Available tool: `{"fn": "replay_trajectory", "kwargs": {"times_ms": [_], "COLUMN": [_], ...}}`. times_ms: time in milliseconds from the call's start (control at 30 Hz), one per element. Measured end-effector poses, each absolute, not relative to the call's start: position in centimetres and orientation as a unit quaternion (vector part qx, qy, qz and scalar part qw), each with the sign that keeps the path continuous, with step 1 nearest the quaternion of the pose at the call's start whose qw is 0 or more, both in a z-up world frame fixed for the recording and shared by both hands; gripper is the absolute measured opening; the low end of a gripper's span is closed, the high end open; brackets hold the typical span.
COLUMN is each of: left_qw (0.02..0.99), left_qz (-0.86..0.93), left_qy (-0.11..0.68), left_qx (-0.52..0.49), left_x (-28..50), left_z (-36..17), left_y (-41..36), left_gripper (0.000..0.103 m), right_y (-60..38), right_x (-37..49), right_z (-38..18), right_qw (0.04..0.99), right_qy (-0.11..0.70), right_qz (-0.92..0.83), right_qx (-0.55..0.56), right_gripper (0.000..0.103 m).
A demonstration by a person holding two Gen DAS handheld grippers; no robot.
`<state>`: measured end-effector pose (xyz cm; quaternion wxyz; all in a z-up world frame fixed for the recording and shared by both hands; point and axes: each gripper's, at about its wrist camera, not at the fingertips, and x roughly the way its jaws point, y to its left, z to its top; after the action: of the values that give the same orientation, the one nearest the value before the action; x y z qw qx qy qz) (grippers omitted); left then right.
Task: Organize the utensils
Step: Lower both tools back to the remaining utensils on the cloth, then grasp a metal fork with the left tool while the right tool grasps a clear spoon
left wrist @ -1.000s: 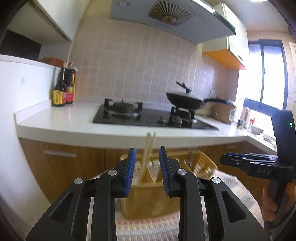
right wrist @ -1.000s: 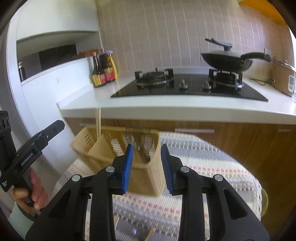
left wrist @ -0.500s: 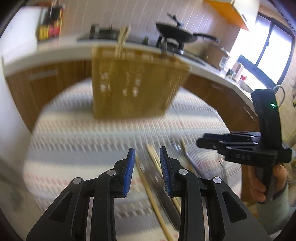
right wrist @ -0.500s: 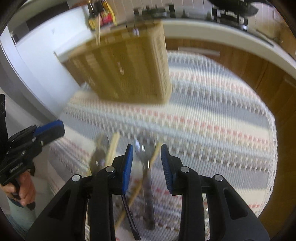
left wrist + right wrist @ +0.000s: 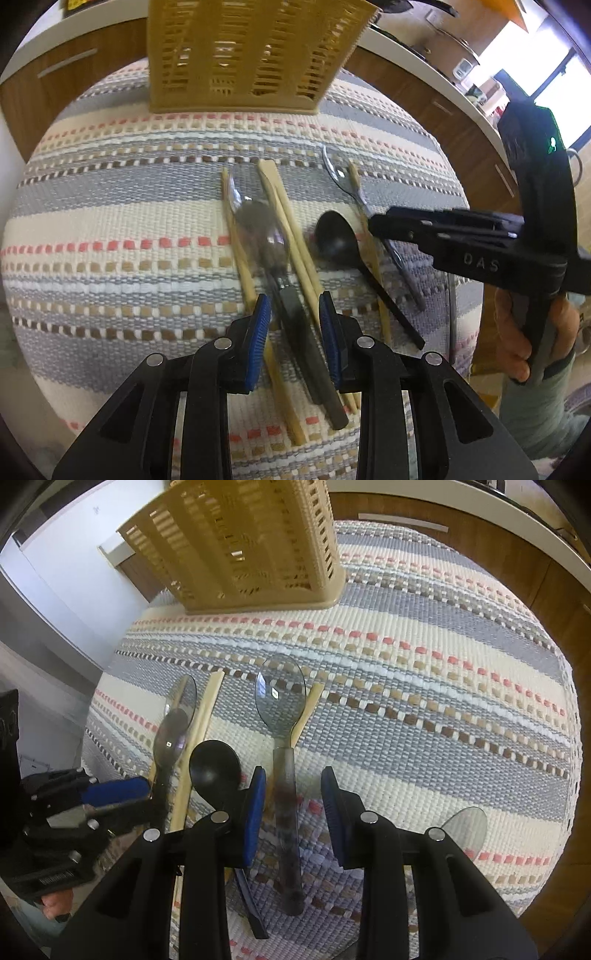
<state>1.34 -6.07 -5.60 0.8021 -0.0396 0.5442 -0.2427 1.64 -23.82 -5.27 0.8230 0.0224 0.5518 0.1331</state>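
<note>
Now both claws (lower) over spoons (image 5: 282,701)

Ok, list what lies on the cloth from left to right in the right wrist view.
Left gripper → smoky clear spoon → black spoon → clear spoon between the right jaws → another clear spoon bowl at far right.

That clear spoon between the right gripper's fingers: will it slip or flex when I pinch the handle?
The clear spoon looks like thin glossy plastic, so probably light and somewhat slippery. Its slim handle lies flat on the woven mat, so it may skid rather than roll. The right gripper is open, straddling the handle.
</note>
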Motion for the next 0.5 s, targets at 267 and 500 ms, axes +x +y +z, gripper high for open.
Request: {"fn": "replay_trajectory", "kwargs": {"times_ms": [267,500], "left_qw": [0.805,0.813], "left_qz": [-0.226,-0.213], "left_qy": [0.548,0.542], "left_qx": [0.005,0.006], "left_x": [1.5,3.3], "left_z": [-6.0,-5.9], "left_y": [-8.6,-9.5], "left_gripper": [0.030,0.011], "right_y": [-21.6,-21.0], "right_x": [2.9,2.9], "right_z": [-5.3,-5.5], "right_qw": [0.822,0.828], "right_qy": [0.555,0.547], "right_qz": [0.130,0.121], "right_qx": [-0.017,-0.025], "right_gripper": [0.020,0.010]}}
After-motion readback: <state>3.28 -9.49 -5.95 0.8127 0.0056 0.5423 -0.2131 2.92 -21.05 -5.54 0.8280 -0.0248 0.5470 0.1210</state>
